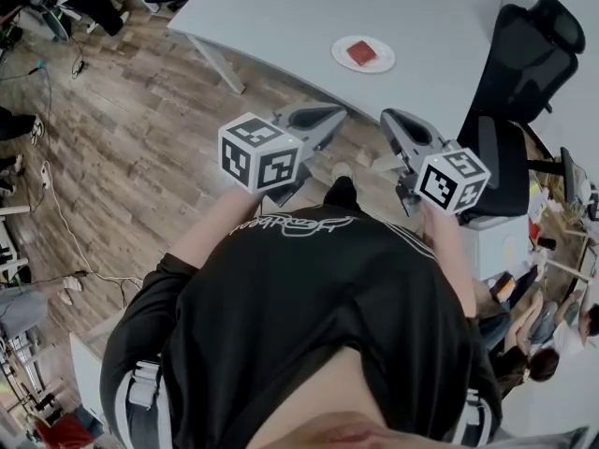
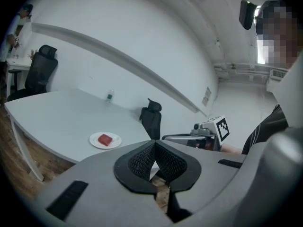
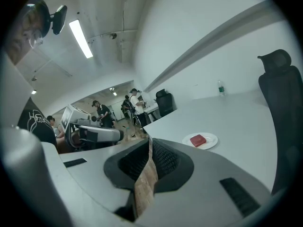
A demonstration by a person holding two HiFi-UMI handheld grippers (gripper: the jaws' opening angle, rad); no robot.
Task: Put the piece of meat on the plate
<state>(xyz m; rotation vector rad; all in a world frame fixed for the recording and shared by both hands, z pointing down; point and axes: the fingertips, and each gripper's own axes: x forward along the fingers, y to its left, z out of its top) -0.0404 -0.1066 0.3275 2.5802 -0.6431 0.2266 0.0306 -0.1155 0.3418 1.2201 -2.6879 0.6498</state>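
Black shirt point(image 1: 309, 288) nearest. Left gripper point(image 1: 325, 120) and right gripper point(image 1: 394, 122): jaws pressed together, nothing between them, both well short of the plate point(image 1: 341, 63). Piece of meat point(image 1: 361, 53) lies on the plate. Task looks done, with nothing left.

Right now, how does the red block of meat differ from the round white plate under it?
The red block of meat is squarish; the round white plate is circular. The meat is smaller and lies on top; the plate spreads wider beneath it. Both are on the grey table.
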